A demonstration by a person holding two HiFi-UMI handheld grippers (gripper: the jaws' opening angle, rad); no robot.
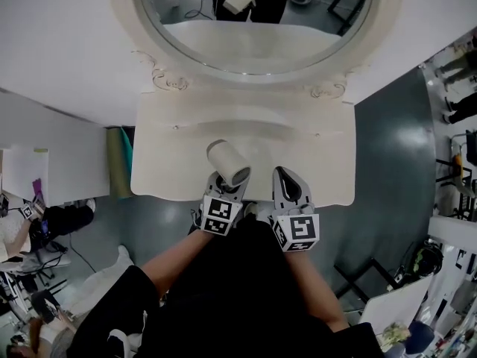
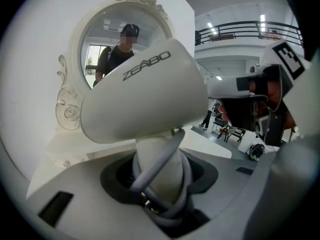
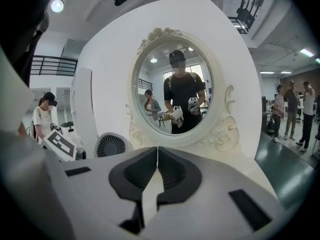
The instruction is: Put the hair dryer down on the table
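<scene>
A white hair dryer [image 1: 228,162] stands upright in my left gripper [image 1: 227,187], above the near edge of the white dressing table [image 1: 171,162]. In the left gripper view the dryer [image 2: 145,94] fills the frame; its handle, with a grey cord wound round it, sits clamped between the jaws. My right gripper [image 1: 289,189] is beside it to the right, shut with nothing in it; its tips meet in the right gripper view [image 3: 156,160]. The dryer's rear grille [image 3: 112,145] shows at the left of that view.
An oval mirror [image 1: 253,13] in an ornate white frame stands at the back of the table and reflects a person with both grippers. White wall panels flank the table. People stand around on the grey floor [image 1: 387,140]; a desk [image 1: 30,170] is at left.
</scene>
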